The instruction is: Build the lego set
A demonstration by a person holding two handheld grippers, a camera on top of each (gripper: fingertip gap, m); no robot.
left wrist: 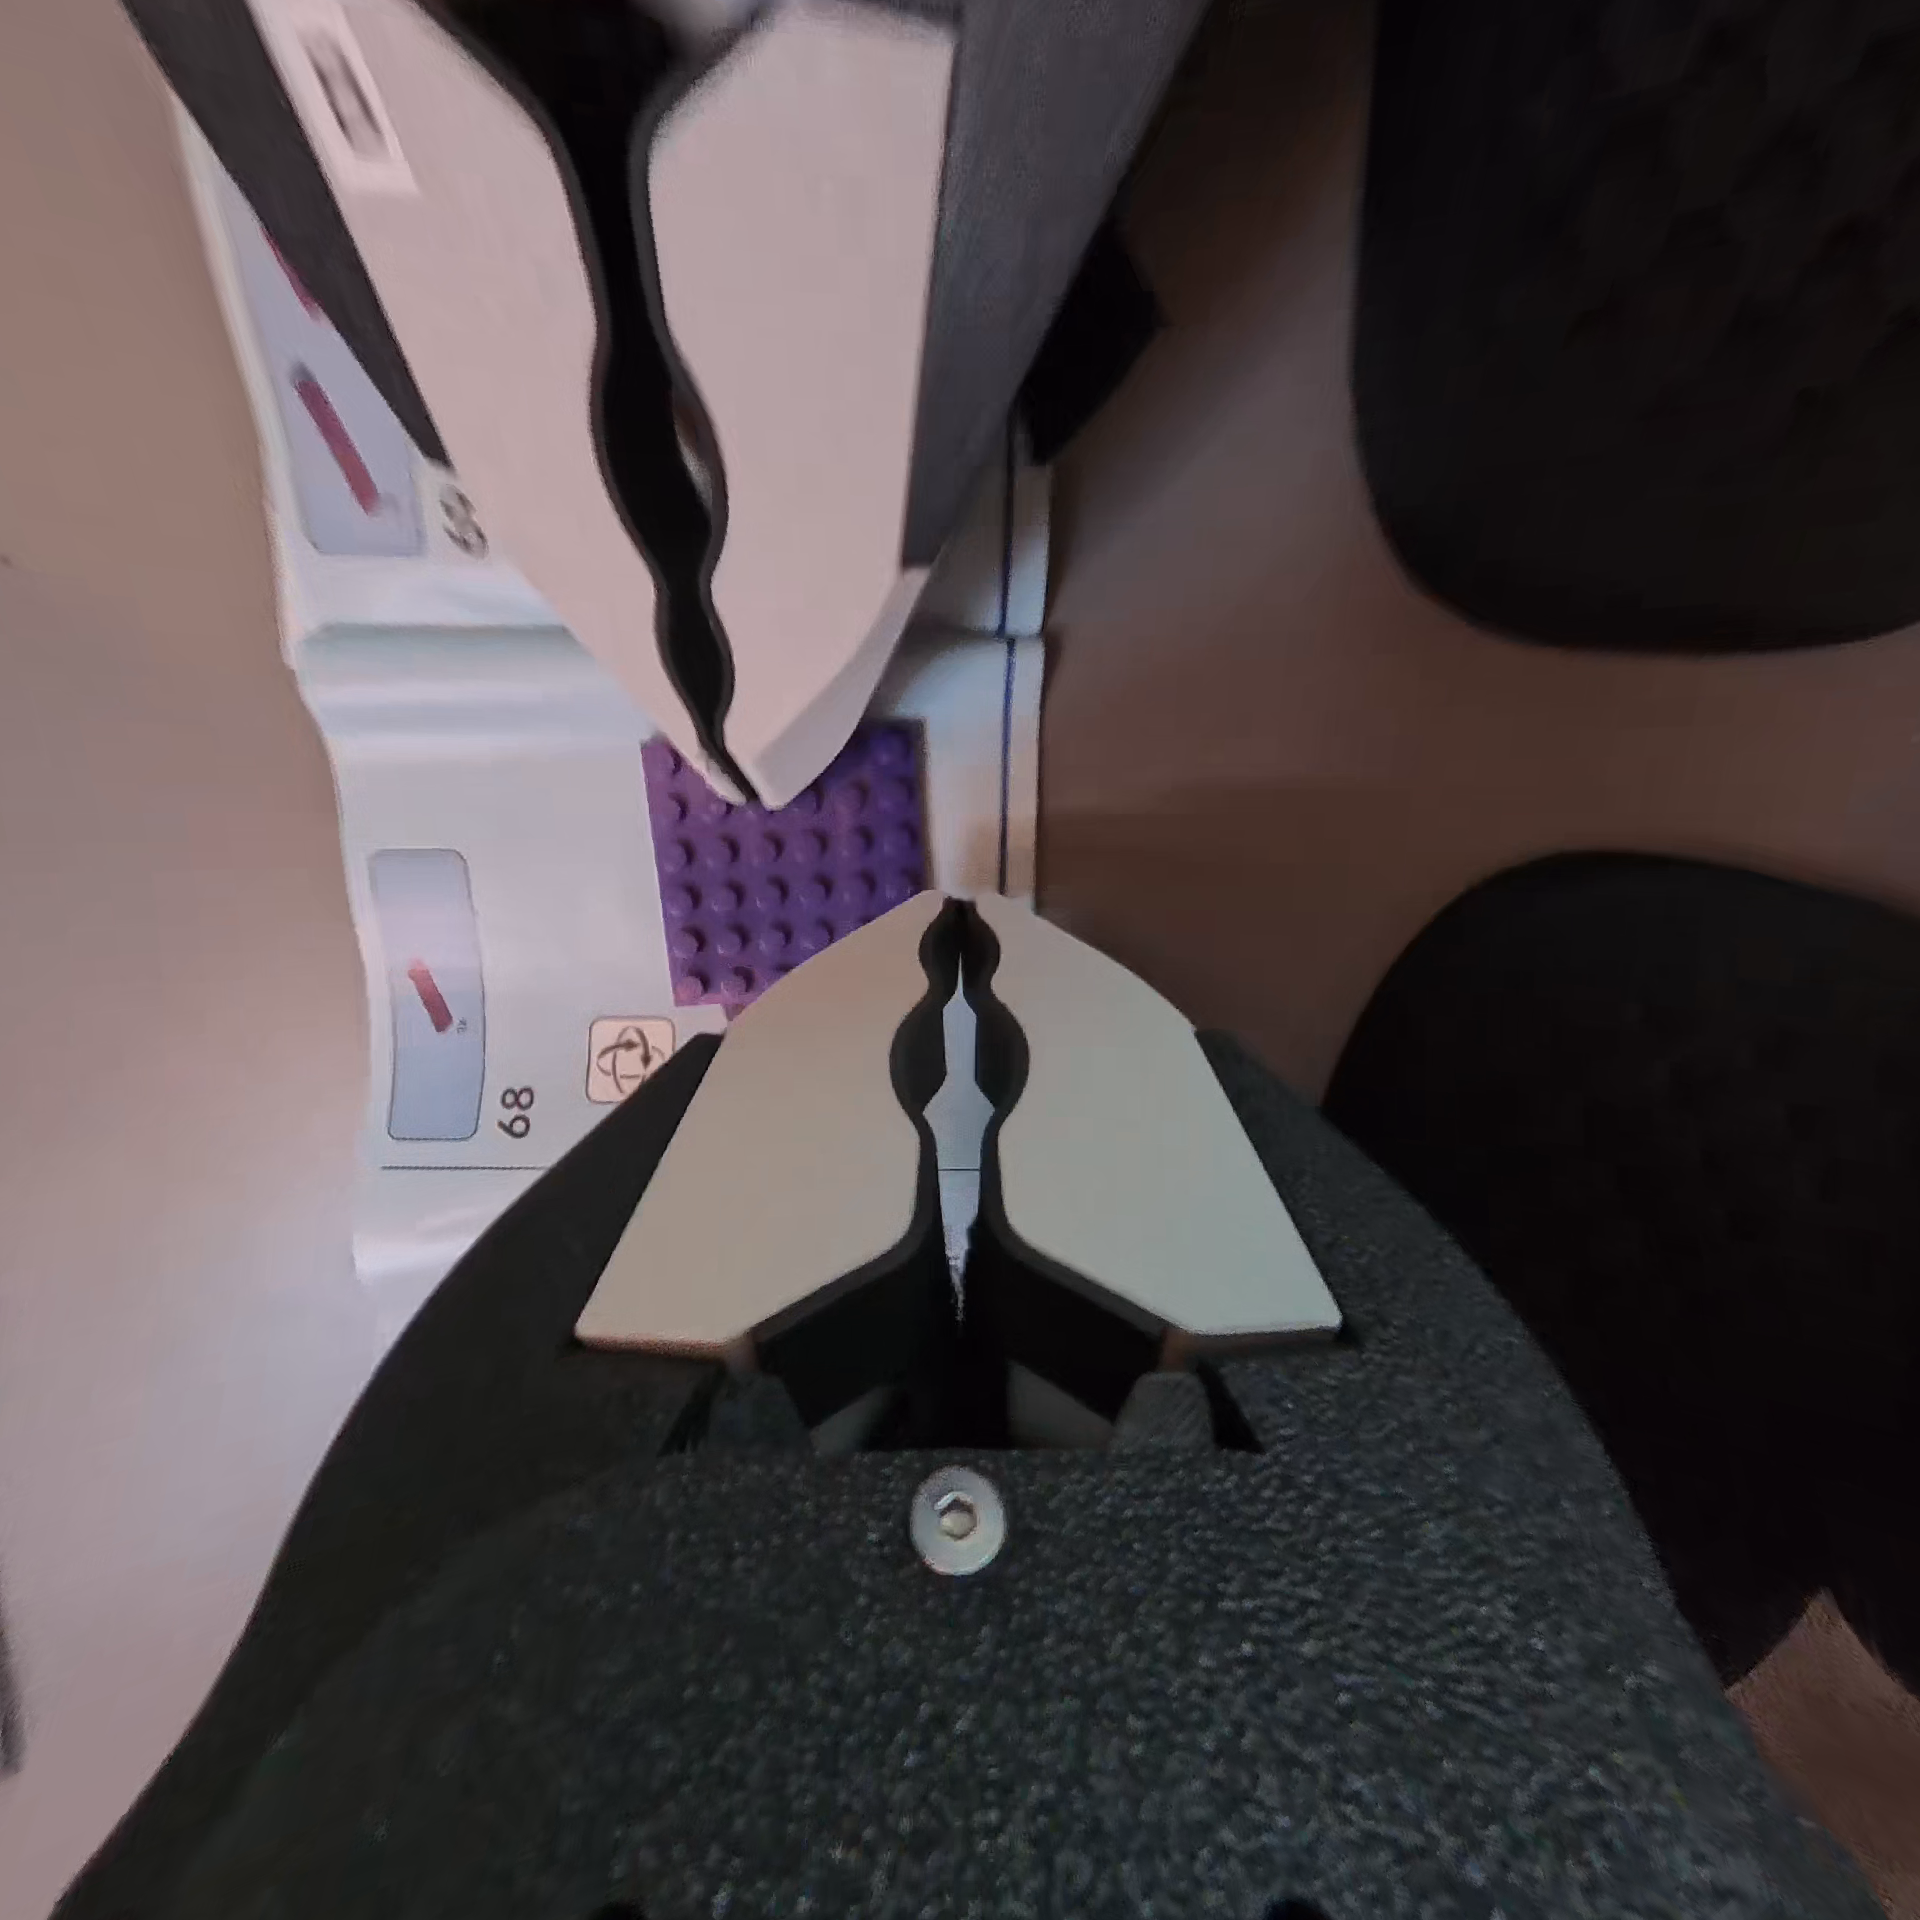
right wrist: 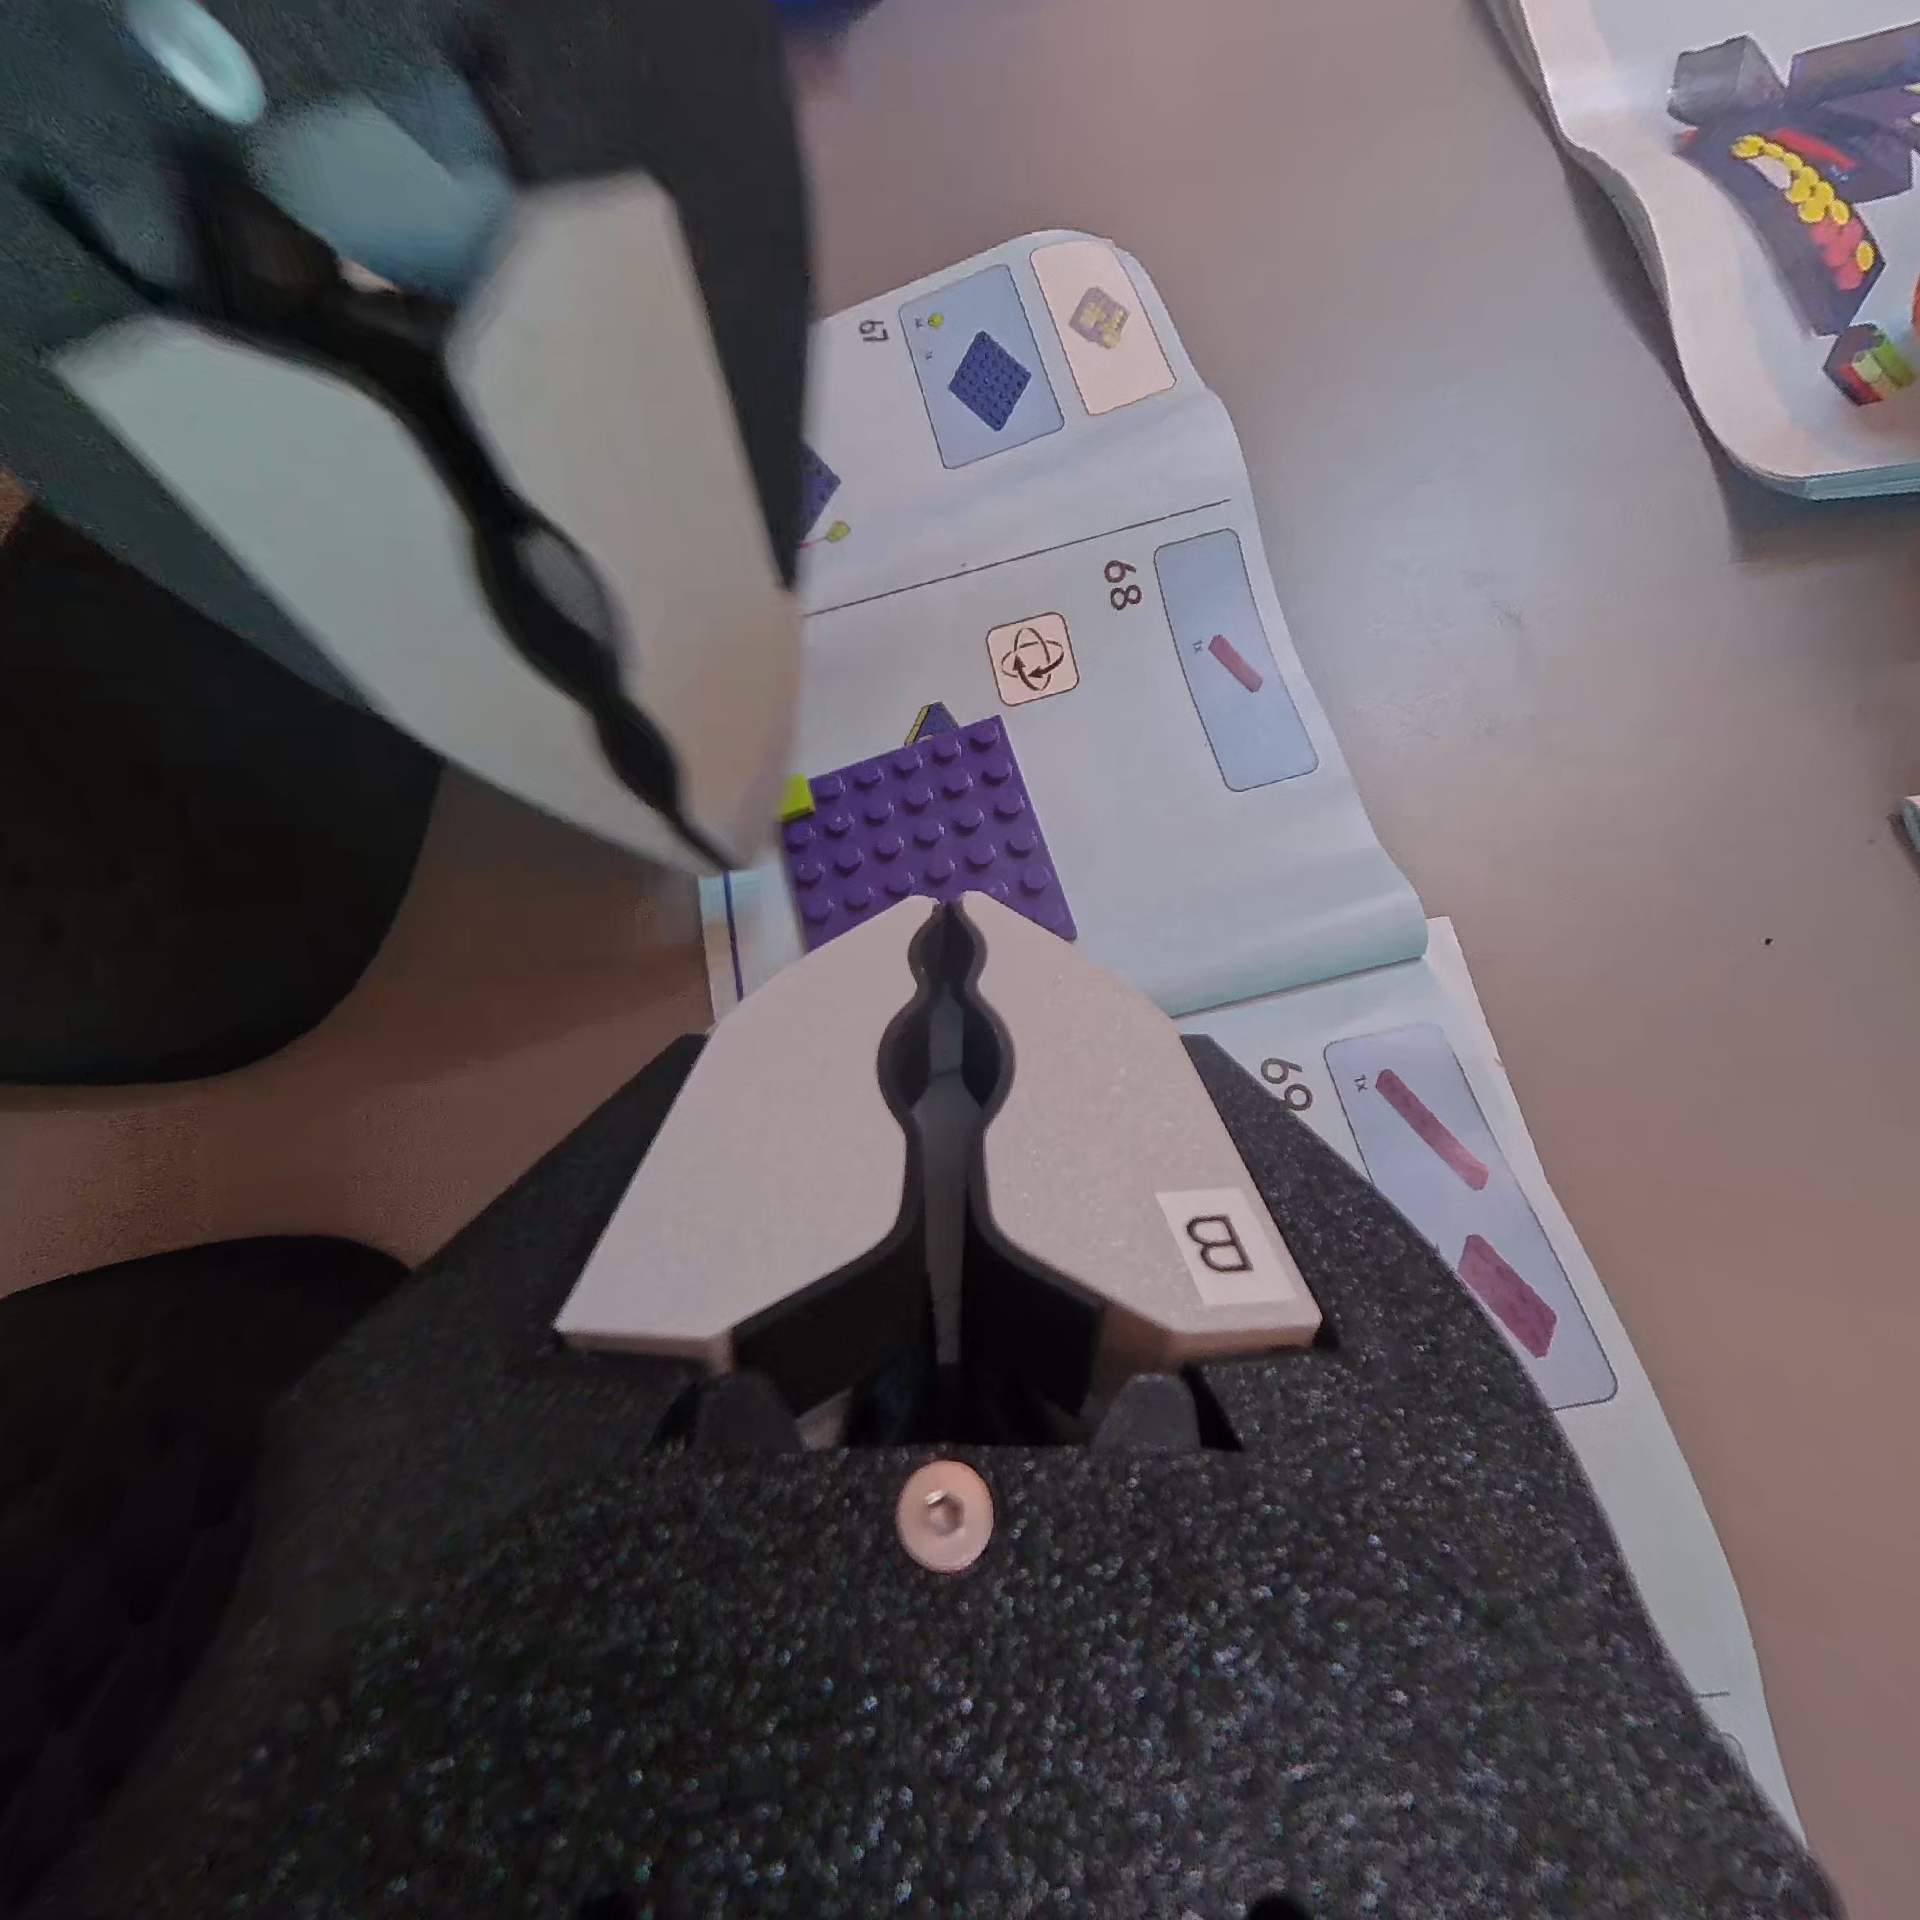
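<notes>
A purple studded plate (left wrist: pixel 800 883) lies on the open instruction booklet (left wrist: pixel 499 748). My left gripper (left wrist: pixel 954 904) is shut, its tips at the plate's edge. My right gripper (left wrist: pixel 740 788) comes in from the top, shut, with its tips touching the plate's far corner. In the right wrist view the plate (right wrist: pixel 914 831) lies just beyond my shut right gripper (right wrist: pixel 948 910), whose tips sit over its near edge. The left gripper (right wrist: pixel 727 857) is shut beside the plate's left edge, next to a small lime-green piece (right wrist: pixel 798 795) at the corner. Nothing shows between either pair of jaws.
The booklet (right wrist: pixel 1195 862) spreads to the right on the brown table (right wrist: pixel 1558 727). A second booklet (right wrist: pixel 1714 312) lies at the far right. Dark rounded shapes stand close by (left wrist: pixel 1662 312) (left wrist: pixel 1662 1195), also in the right wrist view (right wrist: pixel 156 831).
</notes>
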